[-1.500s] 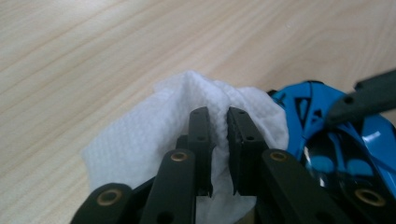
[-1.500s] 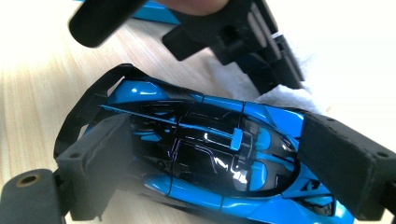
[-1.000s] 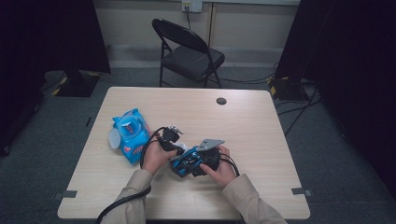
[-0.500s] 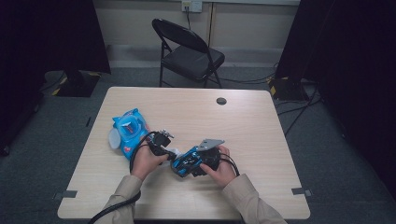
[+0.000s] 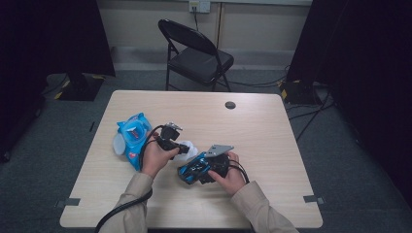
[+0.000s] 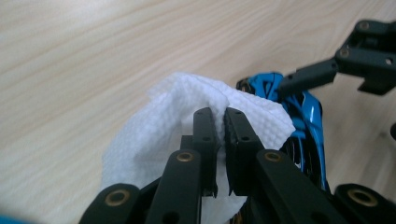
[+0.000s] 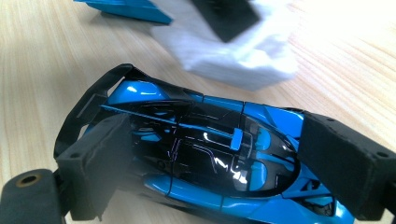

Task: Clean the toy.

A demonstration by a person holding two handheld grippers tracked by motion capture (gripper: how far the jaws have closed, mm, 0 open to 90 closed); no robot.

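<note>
Blue-and-black toy car [image 7: 205, 158]: landmark of the entry; pinched nose and tail between the jaws of the right claw [image 5: 206, 167], held low over the near middle of the counter [image 5: 272, 145].
White wipe [image 6: 159, 135]: bunched and pinched in the left claw [image 6: 215, 126], whose jaws are pressed nearly together on it; it sits just beside the car's upper flank.
Blue wipe packet [image 5: 132, 138]: on the counter, to the left of the car, behind the left hand [image 5: 154, 158].
Risk, car: glossy shell, gripped at the ends only; a hard rub from the wipe could probably twist it out of the jaws.
Risk, wipe: small bite of cloth; could pull free if it snags on the rear wing.
Open room: bare counter beyond and right of the car; the near edge lies closest.
</note>
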